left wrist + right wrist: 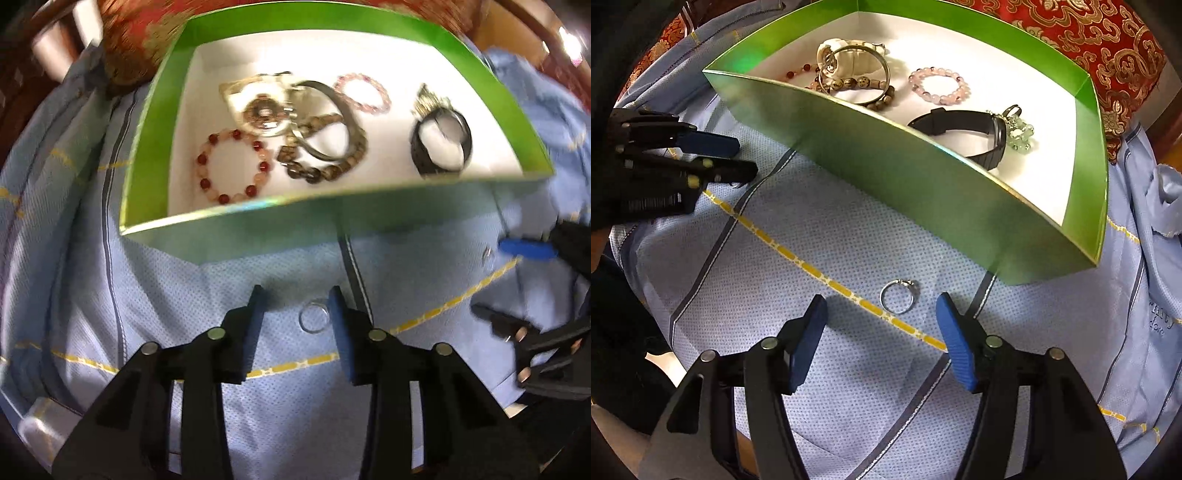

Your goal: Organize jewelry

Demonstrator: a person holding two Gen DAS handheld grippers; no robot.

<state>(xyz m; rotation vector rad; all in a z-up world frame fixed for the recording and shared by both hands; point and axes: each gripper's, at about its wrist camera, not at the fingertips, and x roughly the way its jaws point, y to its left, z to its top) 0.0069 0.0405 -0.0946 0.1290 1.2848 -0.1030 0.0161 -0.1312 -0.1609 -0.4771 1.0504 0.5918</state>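
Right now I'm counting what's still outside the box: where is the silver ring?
In the right wrist view the silver ring lies flat on the blue cloth, just ahead of the open right gripper, outside the green box.

**Count of the things in view**

There is one box [886,177], green outside and white inside.

In the box I count three bead bracelets: one red-and-peach bracelet [233,167], one pink bracelet [940,85] and one brown bracelet [325,162]. There is one metal bangle [854,79]. There are two watches: one white watch [849,55] and one black watch [960,131]. One pale green bead cluster [1019,134] lies touching the black watch.

Outside the box there are two thin rings, each on the one blue cloth [849,387]: one ring [313,318] in the left wrist view and one ring [899,296] in the right wrist view.

There are two grippers.
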